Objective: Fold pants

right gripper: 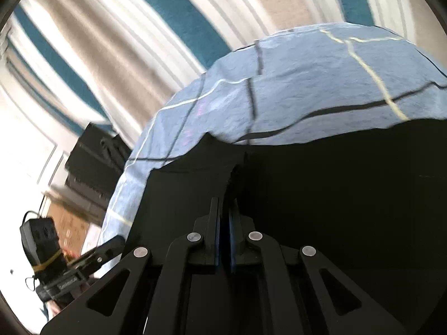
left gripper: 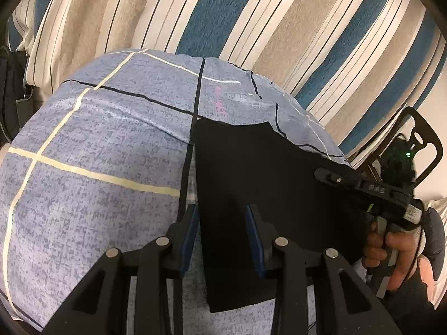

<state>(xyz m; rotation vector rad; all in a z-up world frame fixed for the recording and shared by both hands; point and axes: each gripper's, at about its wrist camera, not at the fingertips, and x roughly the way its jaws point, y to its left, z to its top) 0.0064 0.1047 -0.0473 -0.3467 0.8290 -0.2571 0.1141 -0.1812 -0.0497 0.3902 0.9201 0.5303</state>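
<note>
A striped backdrop [left gripper: 251, 14] in teal, beige and cream bands is being shown across the top of both views, blurred in the right wrist view. Below it, a blue-grey checked cover [left gripper: 92, 150], crossed by pale yellow and dark lines, is being spread over a rounded surface.

The black pants [left gripper: 268, 184] are being laid on this cover, towards its right side in the left wrist view, as a flat dark panel with one straight edge running beside a dark line of the cover. In the right wrist view the same pants [right gripper: 349, 195] are being seen filling the lower right, with a raised fold of cloth running up from the fingertips.

The left gripper [left gripper: 222, 217] is being held part-way open over the left edge of the pants; its right blue pad is lying over the cloth, the left pad just beside the edge, and no pinch is being made. The right gripper [right gripper: 225, 217] is being shown closed, its blue pads pressed together on the raised fold of the pants. A hand [left gripper: 391, 248] is being seen wrapped around the right gripper's handle at the right edge of the left wrist view.
</note>
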